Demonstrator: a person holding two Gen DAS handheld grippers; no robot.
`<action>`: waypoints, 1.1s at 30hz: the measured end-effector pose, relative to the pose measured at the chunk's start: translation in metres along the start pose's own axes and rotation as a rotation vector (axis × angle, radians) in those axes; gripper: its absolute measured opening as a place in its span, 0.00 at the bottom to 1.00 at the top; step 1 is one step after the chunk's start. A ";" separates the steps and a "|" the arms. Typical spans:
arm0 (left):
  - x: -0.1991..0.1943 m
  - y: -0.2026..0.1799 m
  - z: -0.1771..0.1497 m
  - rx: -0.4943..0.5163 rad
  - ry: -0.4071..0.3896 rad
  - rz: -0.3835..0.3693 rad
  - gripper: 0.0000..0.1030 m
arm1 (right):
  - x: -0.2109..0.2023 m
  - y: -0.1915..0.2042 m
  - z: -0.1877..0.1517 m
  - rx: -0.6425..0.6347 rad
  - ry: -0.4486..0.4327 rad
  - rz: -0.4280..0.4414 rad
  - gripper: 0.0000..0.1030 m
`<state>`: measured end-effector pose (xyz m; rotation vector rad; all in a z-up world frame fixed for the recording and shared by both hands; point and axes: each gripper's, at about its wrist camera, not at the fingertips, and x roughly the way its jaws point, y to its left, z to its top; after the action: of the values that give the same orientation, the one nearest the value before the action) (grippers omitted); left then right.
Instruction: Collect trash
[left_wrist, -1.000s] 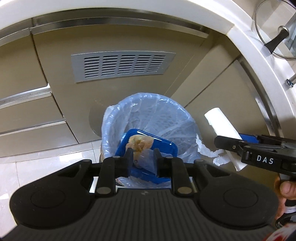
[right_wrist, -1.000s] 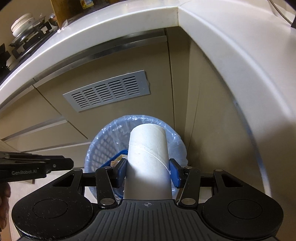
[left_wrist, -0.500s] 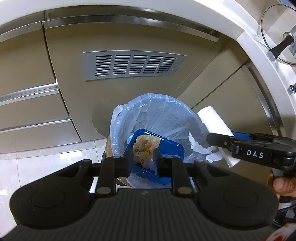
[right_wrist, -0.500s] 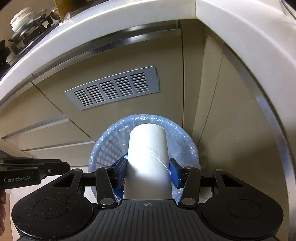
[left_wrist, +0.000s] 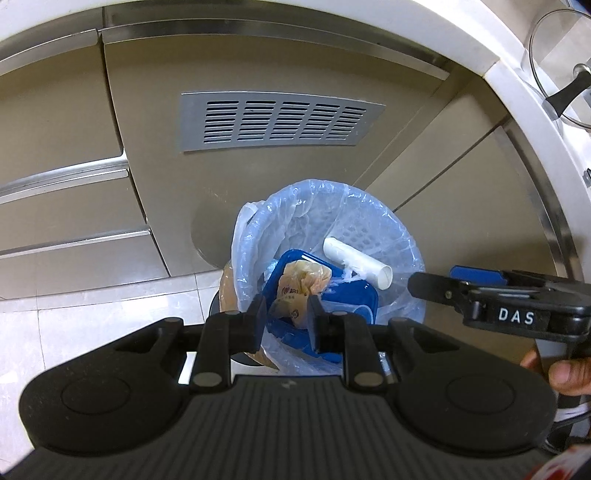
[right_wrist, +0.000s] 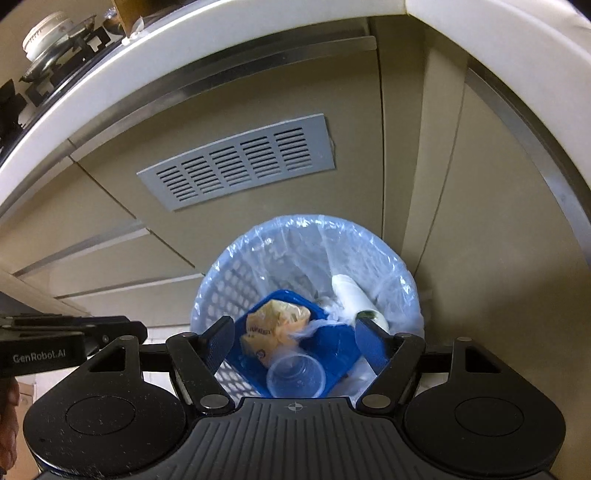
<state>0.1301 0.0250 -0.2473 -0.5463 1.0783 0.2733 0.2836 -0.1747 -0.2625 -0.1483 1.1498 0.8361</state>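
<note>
1. The trash bin (right_wrist: 306, 236), lined with a pale blue bag, already holds a white paper roll core (right_wrist: 356, 299), a blue tray (right_wrist: 332, 343), a crumpled yellow wrapper (right_wrist: 273, 321) and a clear plastic cup (right_wrist: 295, 380). Judging by this, several pieces are collected; whether more trash lies elsewhere cannot be told.
2. The right hand-held gripper (right_wrist: 295, 343) hovers over the bin with its jaws spread wide and nothing between them.
3. The left hand-held gripper (left_wrist: 284, 325) hangs above the bin's near rim; its jaws are narrow and parallel, and whether they pinch anything cannot be told.
4. The bin stands on the floor in the corner, close against the cabinet fronts (right_wrist: 258, 229), below the vent grille (right_wrist: 236, 162).
5. The desk edge (right_wrist: 184, 51) overhangs above, so open room likely lies only toward the person.
</note>
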 end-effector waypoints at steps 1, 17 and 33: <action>0.000 -0.001 0.000 0.002 0.001 -0.001 0.21 | -0.002 0.000 -0.002 0.003 0.000 -0.002 0.70; -0.030 -0.025 0.001 0.069 -0.014 0.041 0.62 | -0.049 0.012 -0.014 0.023 -0.028 -0.066 0.70; -0.074 -0.026 -0.003 0.139 -0.090 0.031 0.91 | -0.105 0.040 -0.033 0.111 -0.091 -0.140 0.70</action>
<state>0.1063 0.0056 -0.1747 -0.3898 1.0108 0.2453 0.2167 -0.2167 -0.1761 -0.0967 1.0843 0.6473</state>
